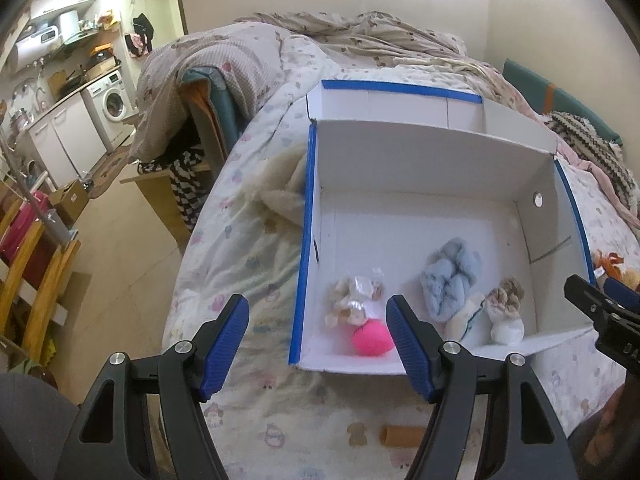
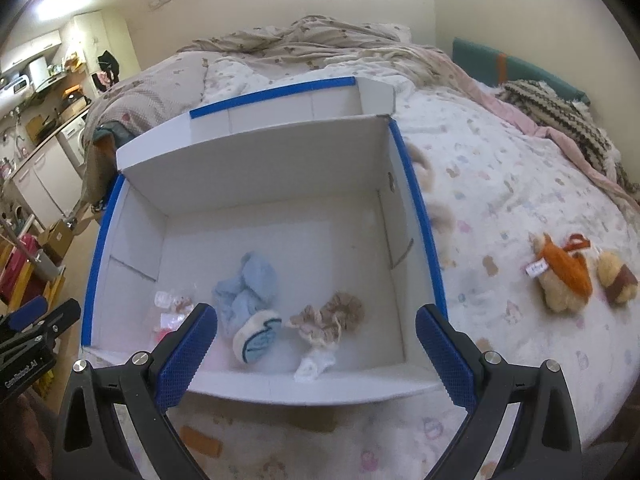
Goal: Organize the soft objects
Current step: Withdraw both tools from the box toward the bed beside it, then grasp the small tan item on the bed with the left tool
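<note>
A white cardboard box [image 2: 276,168] with blue-taped rims sat on a bed covered by a pastel-printed quilt [image 2: 500,184], and everything else lay in relation to it. Inside the box, on its floor, lay a fluffy light-blue item [image 2: 250,284], a beige scrunchie [image 2: 340,312] with a small white cloth piece [image 2: 314,366] just in front of it against the near wall, a small plush in clear wrapping [image 1: 356,300] and a bright pink ball [image 1: 373,337] touching that plush. Outside the box, well off its right side on the quilt, lay a tan plush toy with an orange garment [image 2: 564,276] and a smaller tan plush [image 2: 616,280] just beside it. The left gripper [image 1: 318,346] hovered above the box's near left corner, its blue pads spread apart with nothing between them. The right gripper [image 2: 316,354] hung over the box's near wall, its jaws likewise spread wide and empty.
</note>
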`<action>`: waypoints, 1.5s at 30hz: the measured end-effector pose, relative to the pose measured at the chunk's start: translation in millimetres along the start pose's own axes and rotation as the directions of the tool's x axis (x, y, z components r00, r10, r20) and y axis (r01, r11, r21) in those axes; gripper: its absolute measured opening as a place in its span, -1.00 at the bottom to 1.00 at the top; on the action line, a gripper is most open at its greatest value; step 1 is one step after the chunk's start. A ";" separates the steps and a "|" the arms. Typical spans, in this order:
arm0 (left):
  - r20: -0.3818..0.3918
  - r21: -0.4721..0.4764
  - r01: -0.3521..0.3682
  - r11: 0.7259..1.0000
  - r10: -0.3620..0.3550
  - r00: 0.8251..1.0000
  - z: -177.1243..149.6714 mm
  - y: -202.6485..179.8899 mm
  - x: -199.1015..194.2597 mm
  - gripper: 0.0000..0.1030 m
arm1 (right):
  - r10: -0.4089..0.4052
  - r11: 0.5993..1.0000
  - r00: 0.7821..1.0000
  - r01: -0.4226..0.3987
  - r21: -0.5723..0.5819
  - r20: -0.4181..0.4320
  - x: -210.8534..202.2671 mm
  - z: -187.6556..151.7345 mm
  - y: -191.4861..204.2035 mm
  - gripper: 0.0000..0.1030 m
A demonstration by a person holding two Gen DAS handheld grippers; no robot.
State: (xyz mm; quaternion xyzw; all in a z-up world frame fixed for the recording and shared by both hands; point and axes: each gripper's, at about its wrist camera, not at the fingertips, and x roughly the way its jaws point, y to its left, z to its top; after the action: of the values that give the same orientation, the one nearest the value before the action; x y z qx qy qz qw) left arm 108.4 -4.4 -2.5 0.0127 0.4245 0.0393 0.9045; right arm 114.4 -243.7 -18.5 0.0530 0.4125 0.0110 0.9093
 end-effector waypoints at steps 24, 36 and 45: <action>-0.305 -0.016 0.063 0.998 -0.065 0.950 -46.8 2.5 48.4 0.33 | 0.110 0.989 0.937 -0.071 0.127 -0.330 34.4 -60.6 -25.3 1.00; -0.518 0.119 0.222 0.968 -0.130 0.845 -89.6 -72.1 93.6 0.33 | 0.138 0.977 0.908 -0.059 0.206 -0.395 57.8 -64.6 -37.1 1.00; -0.557 0.167 0.224 0.960 -0.095 0.825 -105.2 -85.2 112.8 -0.17 | 0.135 0.978 0.900 -0.055 0.199 -0.414 65.9 -62.7 -37.6 1.00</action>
State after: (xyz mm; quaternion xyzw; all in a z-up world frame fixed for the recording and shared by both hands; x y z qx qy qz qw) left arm 104.4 -81.2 -161.0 0.0675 0.6646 -0.0831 0.7394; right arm 109.8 -271.4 -112.9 0.1525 0.5968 0.0289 0.7872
